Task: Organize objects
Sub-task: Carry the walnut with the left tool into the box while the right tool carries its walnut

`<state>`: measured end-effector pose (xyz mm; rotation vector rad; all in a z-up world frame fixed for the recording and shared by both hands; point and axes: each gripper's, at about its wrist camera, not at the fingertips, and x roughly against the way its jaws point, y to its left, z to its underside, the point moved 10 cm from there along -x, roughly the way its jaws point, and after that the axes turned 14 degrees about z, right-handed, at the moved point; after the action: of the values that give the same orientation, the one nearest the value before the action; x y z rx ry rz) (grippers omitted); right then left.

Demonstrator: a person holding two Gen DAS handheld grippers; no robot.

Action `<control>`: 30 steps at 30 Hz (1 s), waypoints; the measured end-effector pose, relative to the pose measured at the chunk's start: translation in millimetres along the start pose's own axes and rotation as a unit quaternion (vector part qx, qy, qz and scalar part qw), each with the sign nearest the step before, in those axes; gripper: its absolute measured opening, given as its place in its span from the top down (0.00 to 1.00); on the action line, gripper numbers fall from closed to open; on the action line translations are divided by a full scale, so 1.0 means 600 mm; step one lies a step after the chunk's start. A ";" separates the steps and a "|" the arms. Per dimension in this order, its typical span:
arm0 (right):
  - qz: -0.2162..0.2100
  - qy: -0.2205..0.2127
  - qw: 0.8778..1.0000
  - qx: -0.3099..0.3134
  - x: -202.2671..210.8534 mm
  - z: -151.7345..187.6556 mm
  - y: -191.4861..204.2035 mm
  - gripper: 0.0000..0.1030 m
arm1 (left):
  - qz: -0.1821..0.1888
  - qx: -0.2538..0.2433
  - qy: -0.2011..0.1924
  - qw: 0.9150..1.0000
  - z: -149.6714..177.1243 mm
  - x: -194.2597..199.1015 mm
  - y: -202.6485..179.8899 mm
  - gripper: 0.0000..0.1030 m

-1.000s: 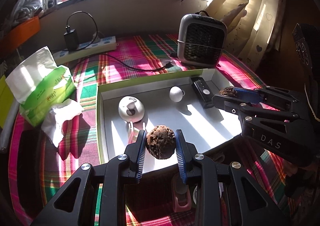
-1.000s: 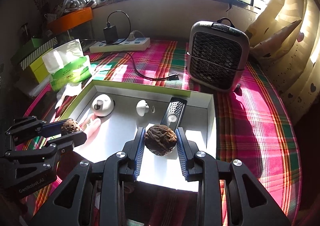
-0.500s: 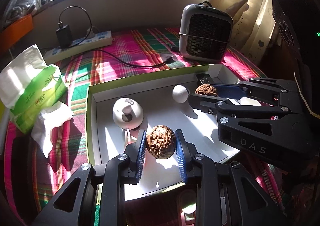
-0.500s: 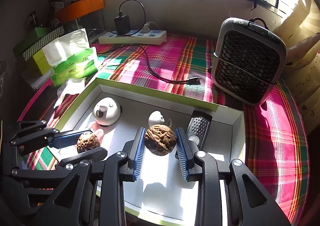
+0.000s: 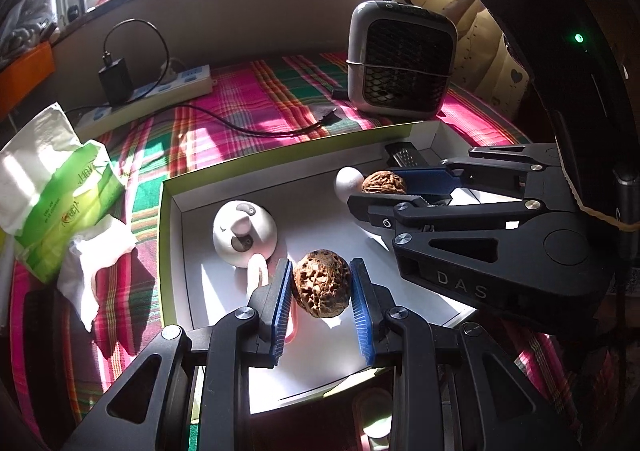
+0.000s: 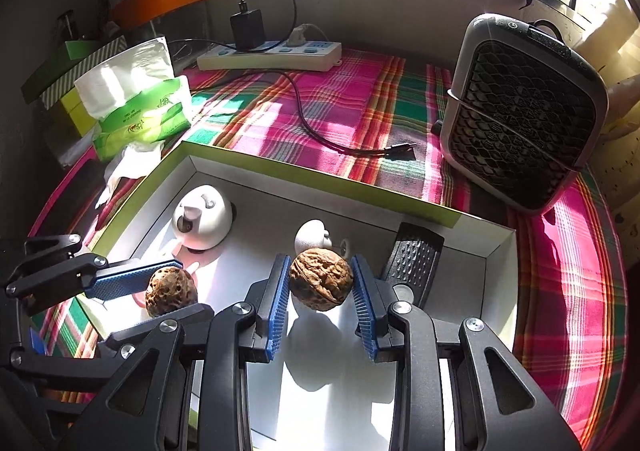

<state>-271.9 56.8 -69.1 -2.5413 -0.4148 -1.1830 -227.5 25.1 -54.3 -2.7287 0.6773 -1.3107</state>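
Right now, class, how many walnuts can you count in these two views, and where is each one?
2. The pitted walnut sits between the left gripper fingers; the smoother walnut between the right gripper fingers. Both hang over the white tray. Others may be hidden.

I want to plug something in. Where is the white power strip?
The white power strip lies at the far edge of the plaid cloth under the window, left of the grey fan heater, behind the green tissue pack. A black charger sits in it.
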 end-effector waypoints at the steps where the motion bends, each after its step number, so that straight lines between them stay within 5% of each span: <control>1: 0.000 0.002 1.000 0.001 -0.002 0.000 0.001 0.69 | 0.001 -0.002 0.001 1.000 0.000 -0.001 -0.001 0.75; 30: 0.013 0.001 1.000 0.010 -0.009 -0.003 0.001 0.69 | -0.002 -0.005 0.007 1.000 0.000 -0.006 -0.002 0.74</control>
<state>-276.0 54.8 -72.3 -2.5199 -0.3897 -1.1665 -228.9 27.6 -56.7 -2.7329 0.6826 -1.3332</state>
